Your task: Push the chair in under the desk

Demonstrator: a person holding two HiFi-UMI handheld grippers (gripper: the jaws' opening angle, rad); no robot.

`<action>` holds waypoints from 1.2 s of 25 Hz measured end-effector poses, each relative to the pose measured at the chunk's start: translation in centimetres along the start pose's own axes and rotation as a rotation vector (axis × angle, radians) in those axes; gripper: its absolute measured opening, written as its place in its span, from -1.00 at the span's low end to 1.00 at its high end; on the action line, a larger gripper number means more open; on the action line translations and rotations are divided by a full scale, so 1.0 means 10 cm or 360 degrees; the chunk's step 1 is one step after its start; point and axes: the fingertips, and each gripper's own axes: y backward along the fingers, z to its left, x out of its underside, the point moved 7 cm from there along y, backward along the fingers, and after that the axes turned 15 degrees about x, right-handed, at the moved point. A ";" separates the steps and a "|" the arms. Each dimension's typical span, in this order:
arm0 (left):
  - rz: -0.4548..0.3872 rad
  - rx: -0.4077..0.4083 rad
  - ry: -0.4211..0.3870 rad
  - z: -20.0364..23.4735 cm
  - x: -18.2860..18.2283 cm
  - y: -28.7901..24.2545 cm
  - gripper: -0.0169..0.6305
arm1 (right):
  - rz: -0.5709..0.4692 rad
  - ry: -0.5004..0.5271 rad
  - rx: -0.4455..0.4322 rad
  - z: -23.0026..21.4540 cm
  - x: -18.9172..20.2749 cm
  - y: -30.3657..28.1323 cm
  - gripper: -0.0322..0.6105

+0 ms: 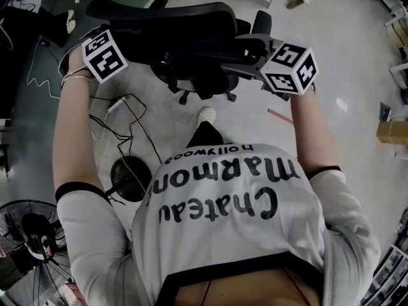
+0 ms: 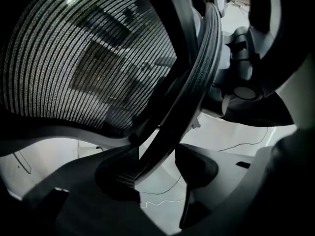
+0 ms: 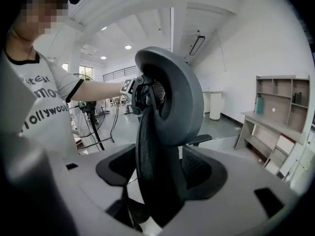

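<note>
A black mesh office chair [image 1: 191, 37] stands on the floor just in front of me, its back toward me. My left gripper [image 1: 102, 43] is at the left end of the backrest top and my right gripper [image 1: 255, 48] at the right end. In the left gripper view the backrest rim [image 2: 197, 82] runs between the jaws of the left gripper [image 2: 157, 173]. It lies against the left pad [image 2: 118, 176], and floor shows before the other pad. In the right gripper view the backrest edge [image 3: 155, 146] stands between the open jaws of the right gripper [image 3: 160, 173], under the headrest [image 3: 170, 97].
Loose cables [image 1: 127, 120] and a round black stand base [image 1: 131, 178] lie on the floor at my left, with a floor fan [image 1: 29, 231] nearer me. A cardboard box [image 1: 390, 132] sits at the right. A light desk with shelves [image 3: 275, 117] stands against the far wall.
</note>
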 end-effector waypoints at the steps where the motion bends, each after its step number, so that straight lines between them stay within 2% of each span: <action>1: 0.0004 0.0010 0.0001 0.02 0.00 -0.01 -0.23 | -0.0001 0.0017 0.0004 -0.02 -0.01 -0.01 0.01; 10: 0.0024 0.0011 0.0040 0.43 -0.19 -0.17 -0.23 | 0.0030 0.0061 0.0071 -0.52 -0.11 -0.19 -0.01; 18: 0.0089 -0.0008 0.0001 1.33 -0.39 -0.41 -0.27 | -0.0023 0.0127 0.0150 -1.38 -0.40 -0.63 0.01; 25: 0.0044 -0.0008 0.0017 1.44 -0.37 -0.68 -0.27 | -0.0058 0.0146 0.0206 -1.43 -0.24 -0.86 0.01; 30: -0.0021 0.0035 -0.0010 2.13 -0.39 -0.84 -0.26 | -0.0085 0.0143 0.0249 -1.90 -0.47 -1.24 0.01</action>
